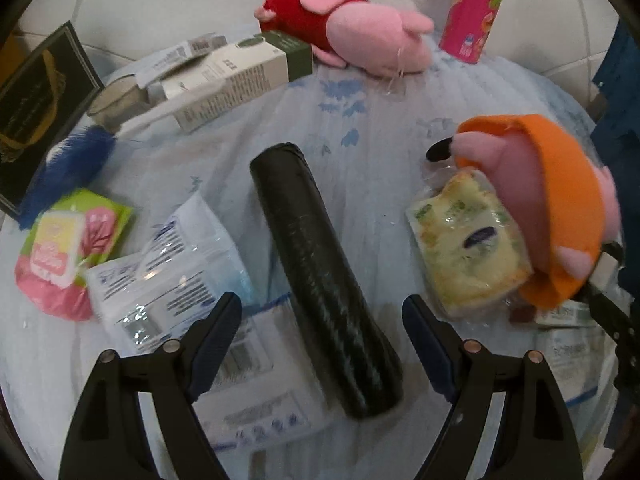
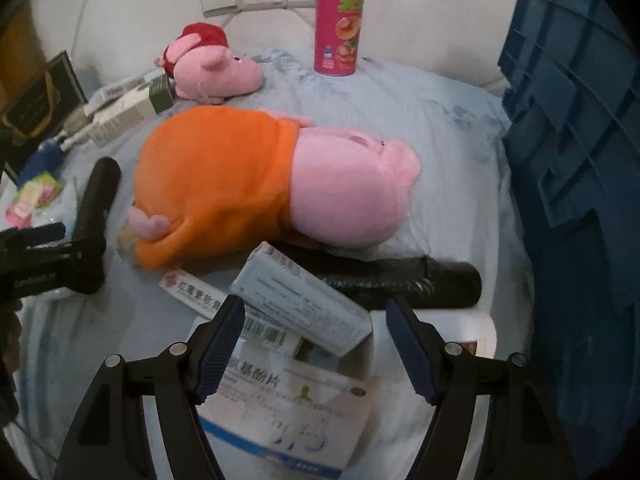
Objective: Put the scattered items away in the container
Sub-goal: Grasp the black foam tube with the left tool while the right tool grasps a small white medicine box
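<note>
My left gripper (image 1: 322,312) is open, its jaws on either side of a black roll (image 1: 320,272) lying on the pale blue cloth. My right gripper (image 2: 314,316) is open above a small white medicine box (image 2: 304,304) that lies on a larger white and blue box (image 2: 288,404). A pig plush in an orange dress (image 2: 240,188) lies just beyond it and also shows in the left wrist view (image 1: 556,200). A second black roll (image 2: 404,280) lies behind the boxes. The blue crate (image 2: 576,128) stands at the right.
A pig plush in red (image 1: 344,24), a pink snack can (image 2: 340,20), a long white carton (image 1: 240,80), a blue feather (image 1: 68,168), a pink-green packet (image 1: 68,244), clear-wrapped packs (image 1: 168,264), a wrapped cake (image 1: 468,240) and a black frame (image 1: 36,108) lie around.
</note>
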